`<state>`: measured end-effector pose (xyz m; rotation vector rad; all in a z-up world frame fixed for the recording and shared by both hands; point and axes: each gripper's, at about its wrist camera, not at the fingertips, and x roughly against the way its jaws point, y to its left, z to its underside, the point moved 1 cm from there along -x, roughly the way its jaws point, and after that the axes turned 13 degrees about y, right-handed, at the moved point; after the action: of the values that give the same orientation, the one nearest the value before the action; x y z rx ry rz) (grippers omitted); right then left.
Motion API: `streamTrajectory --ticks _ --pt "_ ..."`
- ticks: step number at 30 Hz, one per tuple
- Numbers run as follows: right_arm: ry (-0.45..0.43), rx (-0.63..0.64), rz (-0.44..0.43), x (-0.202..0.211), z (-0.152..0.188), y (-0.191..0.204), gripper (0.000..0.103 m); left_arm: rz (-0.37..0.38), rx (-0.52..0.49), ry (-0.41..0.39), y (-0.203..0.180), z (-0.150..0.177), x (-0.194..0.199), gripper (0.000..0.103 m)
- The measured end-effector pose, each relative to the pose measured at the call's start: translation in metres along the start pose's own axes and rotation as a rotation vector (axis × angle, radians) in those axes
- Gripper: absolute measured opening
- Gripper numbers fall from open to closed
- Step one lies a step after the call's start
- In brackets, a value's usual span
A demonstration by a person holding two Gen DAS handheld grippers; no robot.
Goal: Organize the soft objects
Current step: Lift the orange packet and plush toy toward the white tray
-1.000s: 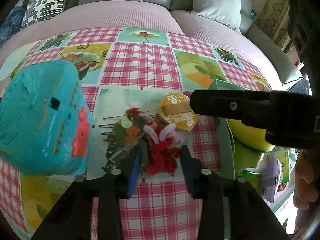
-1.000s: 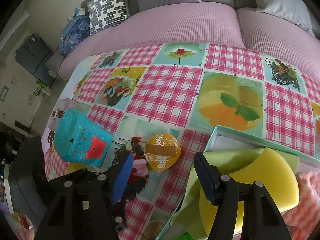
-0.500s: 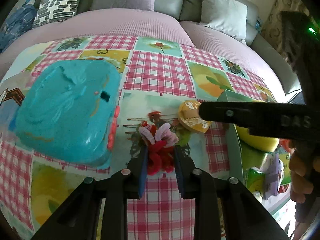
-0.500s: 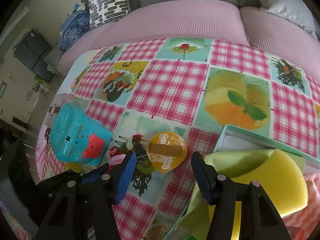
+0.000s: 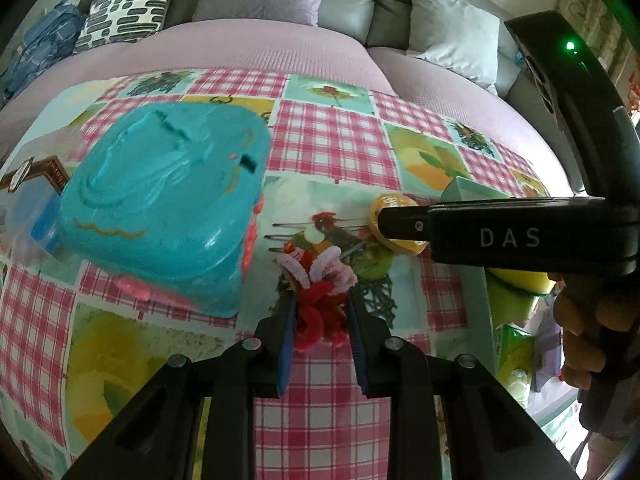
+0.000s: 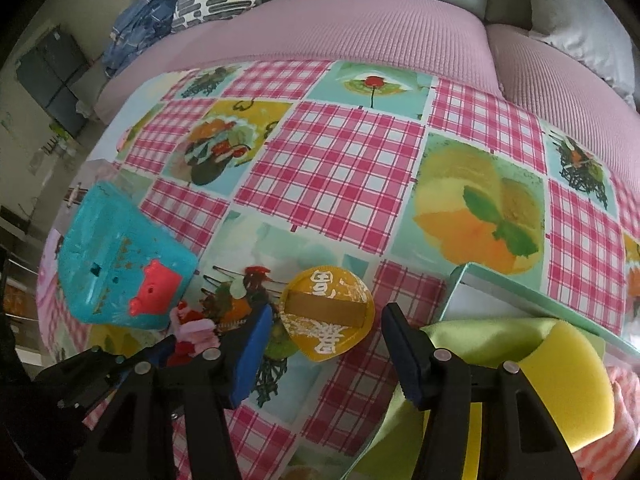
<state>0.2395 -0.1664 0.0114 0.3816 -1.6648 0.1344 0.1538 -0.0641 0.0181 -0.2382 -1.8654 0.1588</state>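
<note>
A tangle of red and pink fuzzy pipe cleaners [image 5: 320,270] lies on the checked tablecloth, and my left gripper [image 5: 320,304] is shut on it, both blue pads pressing its sides. In the right wrist view the same tangle [image 6: 192,330] shows at lower left. A round yellow pad [image 6: 320,292] with a brown strap and white characters lies flat just beyond my right gripper [image 6: 327,320], which hangs open above it without touching. In the left wrist view that pad [image 5: 394,204] is partly hidden behind the right gripper's black finger [image 5: 404,224].
A teal plastic case [image 5: 160,208] with a red clasp stands left of the tangle. At the right, a green-rimmed box [image 6: 520,296] holds a yellow sponge [image 6: 560,380] and a green cloth [image 6: 480,328]. A pink-covered sofa [image 6: 360,28] lies behind the table. A hand [image 5: 580,332] grips the right tool.
My left jaws have closed in on the pipe-cleaner tangle and now pinch it. The right gripper has sunk toward the yellow pad, its jaws a little narrower.
</note>
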Motion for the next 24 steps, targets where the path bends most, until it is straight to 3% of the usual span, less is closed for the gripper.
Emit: streamTrajectory --ticks 24 --pt "0.016 0.045 0.128 -0.018 -0.008 0.014 0.057 -0.003 0.050 0.003 0.019 0.003 -0.002 0.026"
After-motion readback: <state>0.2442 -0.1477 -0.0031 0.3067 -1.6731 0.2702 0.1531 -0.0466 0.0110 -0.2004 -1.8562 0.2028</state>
